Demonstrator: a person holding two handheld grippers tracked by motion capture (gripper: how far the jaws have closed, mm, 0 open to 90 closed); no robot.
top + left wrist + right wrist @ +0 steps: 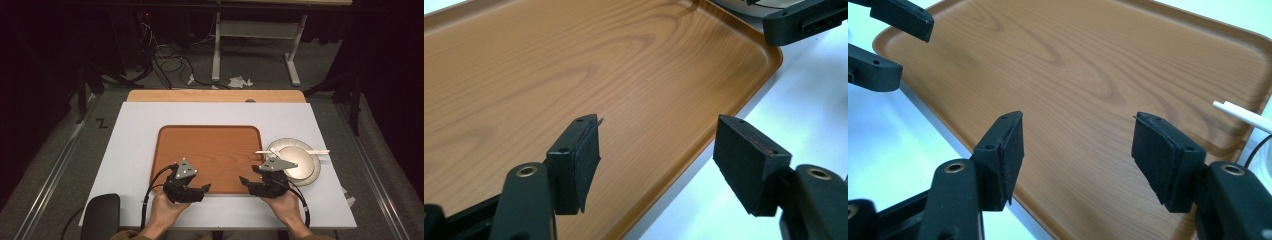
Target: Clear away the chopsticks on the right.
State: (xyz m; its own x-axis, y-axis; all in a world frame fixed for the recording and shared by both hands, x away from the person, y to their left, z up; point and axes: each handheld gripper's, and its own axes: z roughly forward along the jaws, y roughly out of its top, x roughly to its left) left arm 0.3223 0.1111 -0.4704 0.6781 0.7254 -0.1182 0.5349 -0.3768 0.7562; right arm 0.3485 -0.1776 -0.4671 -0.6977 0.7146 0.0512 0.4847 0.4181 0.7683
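- Grippers: left gripper [206, 188] and right gripper [243, 180] face each other over the near edge of the tray [210, 137], jaws spread wide with nothing between them, as if poised before work begins.
- Tray: bare wooden surface at mid-table, apparently kept free to receive the dishes.
- Dishes: plate [315, 174] carrying a bowl [298, 162] rests just right of the tray; white chopsticks [300, 151] lie across their rims, one end over the tray's edge.

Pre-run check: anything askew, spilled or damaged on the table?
Nothing serious. The tray lies square and bare. The stacked dishes sit off it to the right, with white chopsticks laid across their rim, one end poking over the tray's edge. No spills or damage visible.
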